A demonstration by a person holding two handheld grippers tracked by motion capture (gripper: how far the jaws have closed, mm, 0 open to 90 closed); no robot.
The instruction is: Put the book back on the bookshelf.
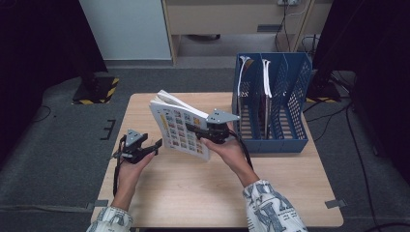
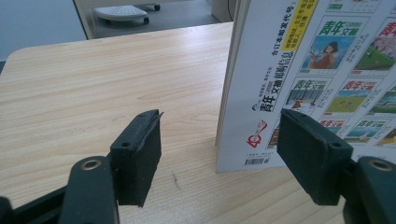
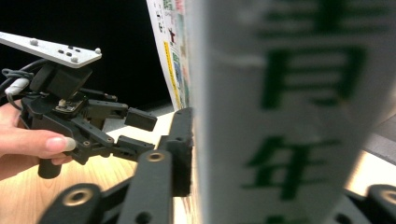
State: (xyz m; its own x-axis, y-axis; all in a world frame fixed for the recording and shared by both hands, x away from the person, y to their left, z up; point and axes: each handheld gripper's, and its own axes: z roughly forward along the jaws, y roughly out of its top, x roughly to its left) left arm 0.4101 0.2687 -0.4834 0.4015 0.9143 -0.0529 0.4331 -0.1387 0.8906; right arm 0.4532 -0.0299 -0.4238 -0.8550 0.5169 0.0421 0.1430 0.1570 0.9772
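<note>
Magazine point(image 1: 180, 128) with a white glossy cover of small coloured pictures stands tilted on its lower edge on the pale wooden table point(image 1: 159, 193), its spine clamped between the right gripper's point(image 1: 196, 129) jaws. The left gripper point(image 1: 155, 145) sits just beside its lower corner, jaws apart, nothing between them.

Your right gripper point(image 3: 196, 154) view: magazine point(image 3: 280, 112) spine sits too close, green characters blurred, top and bottom cut by frame; right jaw mostly hidden behind it. Left gripper point(image 2: 219, 154) view: cover runs off top and right edges, small print under thumbnails unreadable. High view: files in blue rack point(image 1: 295, 96) too small for you to identify; your forearms cut by bottom edge.
</note>
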